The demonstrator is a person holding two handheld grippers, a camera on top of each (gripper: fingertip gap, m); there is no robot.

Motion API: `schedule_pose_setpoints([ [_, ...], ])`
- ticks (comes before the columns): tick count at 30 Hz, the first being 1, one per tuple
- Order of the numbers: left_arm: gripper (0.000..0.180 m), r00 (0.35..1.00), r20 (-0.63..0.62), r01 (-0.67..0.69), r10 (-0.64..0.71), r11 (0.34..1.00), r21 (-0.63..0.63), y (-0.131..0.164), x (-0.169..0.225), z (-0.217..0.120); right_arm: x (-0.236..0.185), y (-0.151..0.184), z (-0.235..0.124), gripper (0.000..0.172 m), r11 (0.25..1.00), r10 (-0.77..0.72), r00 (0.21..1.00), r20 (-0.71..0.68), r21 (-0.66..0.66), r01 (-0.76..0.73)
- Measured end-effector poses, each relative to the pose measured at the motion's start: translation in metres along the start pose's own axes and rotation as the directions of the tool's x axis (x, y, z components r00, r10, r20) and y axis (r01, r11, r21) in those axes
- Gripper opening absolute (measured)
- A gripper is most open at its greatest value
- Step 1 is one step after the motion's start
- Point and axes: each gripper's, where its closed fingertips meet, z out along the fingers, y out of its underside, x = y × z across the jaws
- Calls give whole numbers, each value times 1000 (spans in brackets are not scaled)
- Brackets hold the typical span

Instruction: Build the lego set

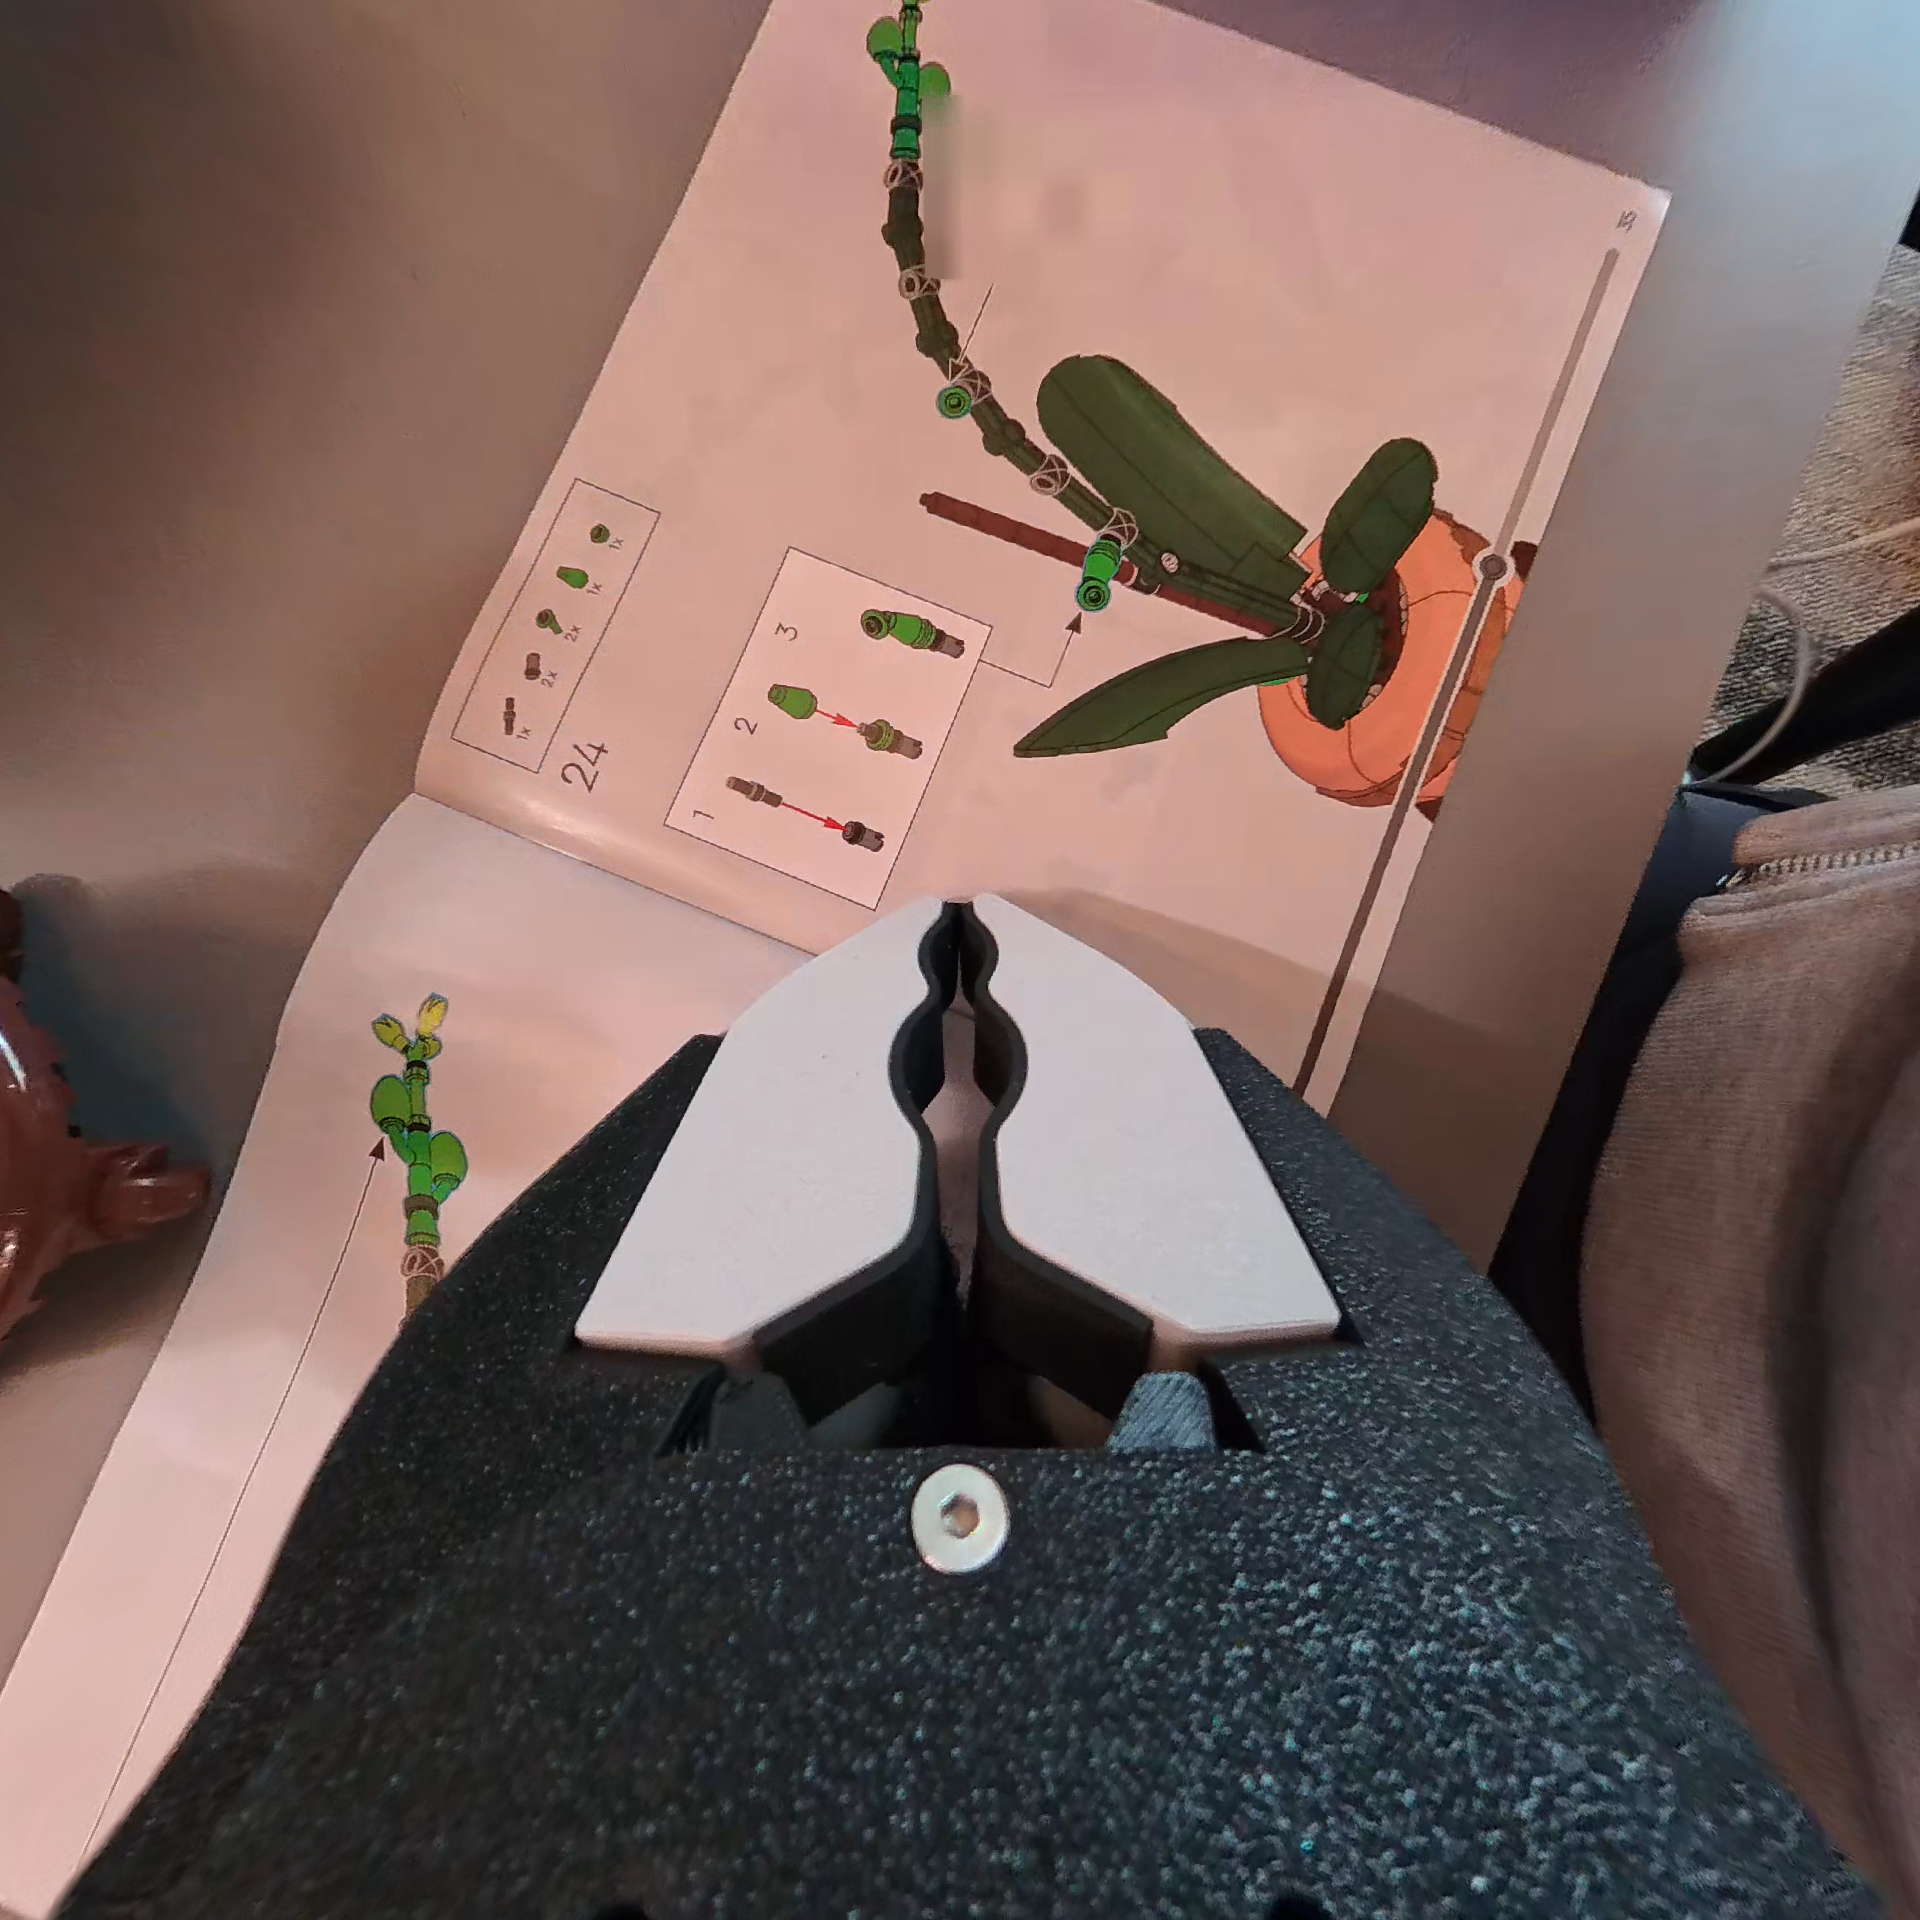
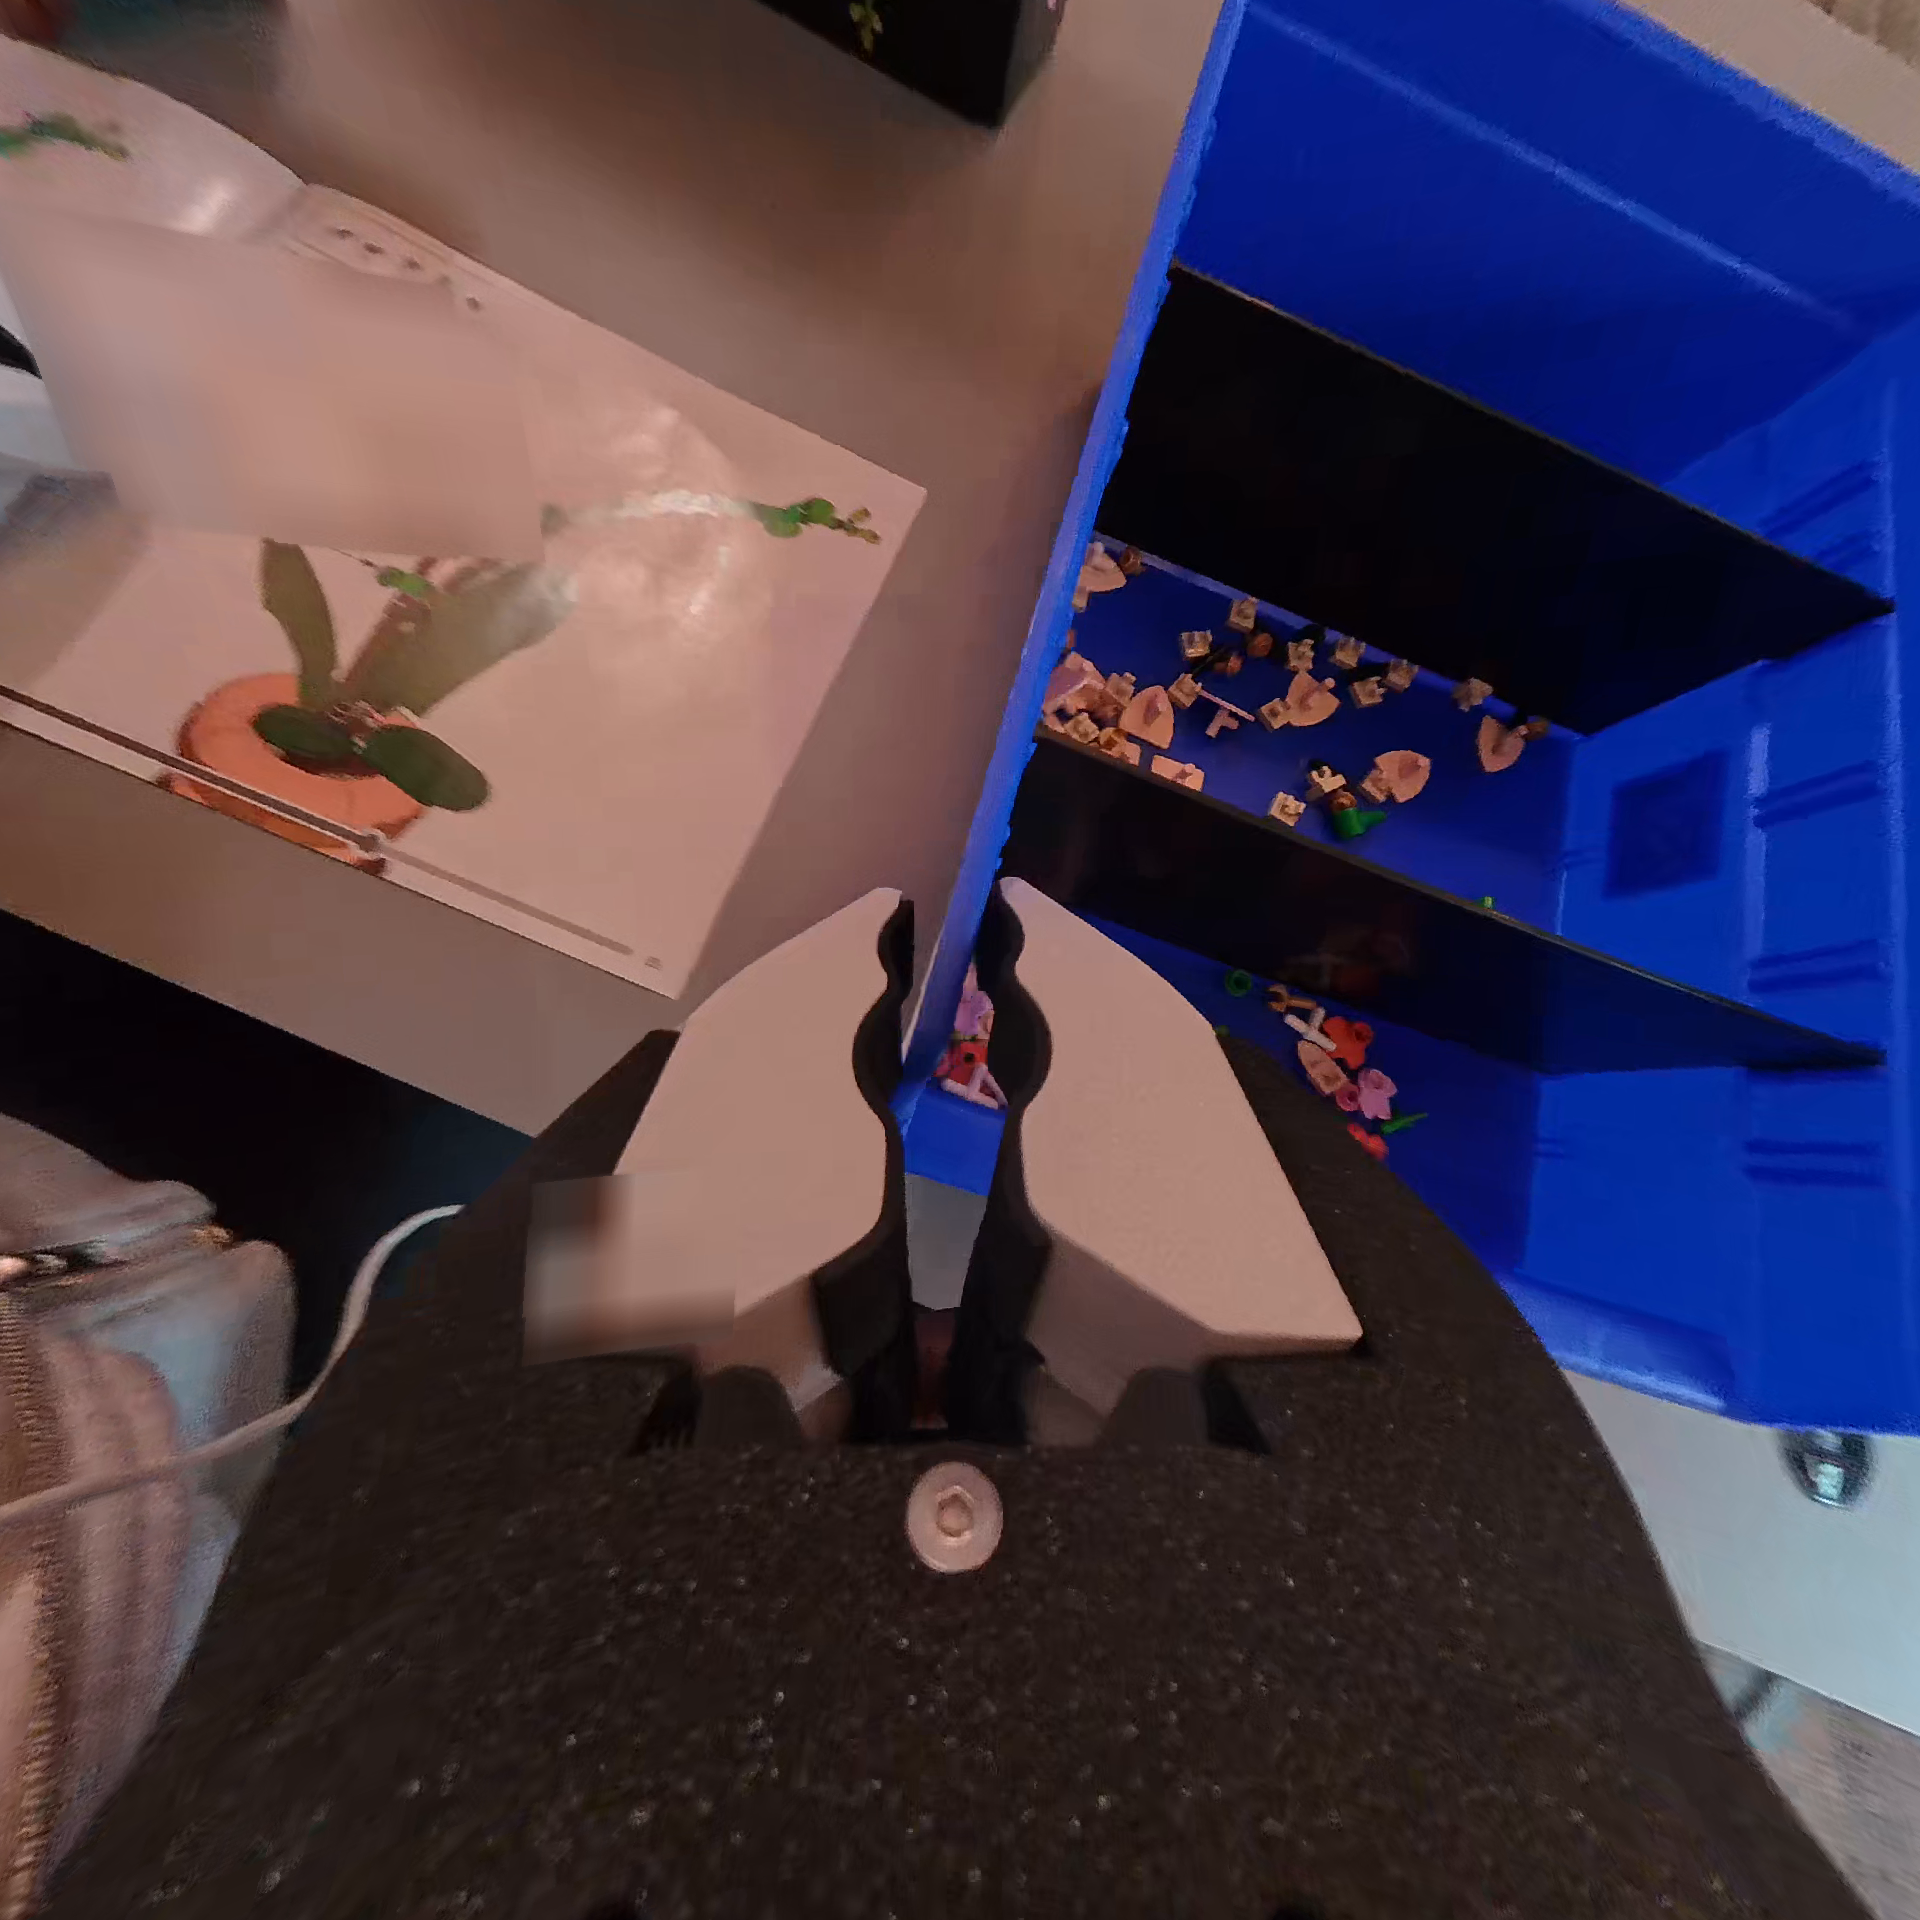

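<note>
Item: left claw [image 1: 958, 914] closed on nothing above the open booklet [image 1: 1195, 312]; right claw [image 2: 948, 914] narrowed astride the blue bin [image 2: 1039, 675] wall, pads apparently pinching it.

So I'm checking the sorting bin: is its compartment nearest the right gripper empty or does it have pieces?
Not empty. Small pink, red and white pieces lie on the blue bin's floor there.

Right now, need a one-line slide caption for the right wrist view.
Right gripper jaws straddle the blue bin's side wall, above small loose bricks; open instruction booklet lies alongside.
</note>
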Motion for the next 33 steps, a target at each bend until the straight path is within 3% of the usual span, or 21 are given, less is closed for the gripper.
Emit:
schedule_pose_setpoints([
  [4, 0, 999, -32, 19, -19, 1000, -2, 0, 1, 0, -12, -7, -6, 26, 997, 49, 994, 97, 59, -55],
  [10, 0, 999, -54, -1, 1, 1000, -12, 0, 0, 1, 17, -35, -78, 26, 924, 81, 932, 352, 325, -203],
  [16, 0, 999, -40, -8, 8, 1000, -1, 0, 0, 0, 54, -35, -105, 0, 893, -22, 971, 240, 440, -89],
  [21, 0, 999, -32, -10, 10, 1000, -6, 0, 0, 0, 50, -30, -83, 3, 899, -97, 956, 276, 437, -35],
  [25, 0, 998, -8, -55, 55, 998, -5, 0, 0, 0, 55, -40, -61, 2, 927, -245, 914, 323, 354, 123],
  [30, 0, 997, 2, -71, 71, 997, 5, 0, 0, 0, 84, -58, -12, 4, 830, -557, 745, 366, 268, 489],
  [33, 0, 999, 2, -52, 52, 998, 21, -1, 0, 0, 103, -44, 31, 4, 793, -580, 684, 442, 115, 598],
])
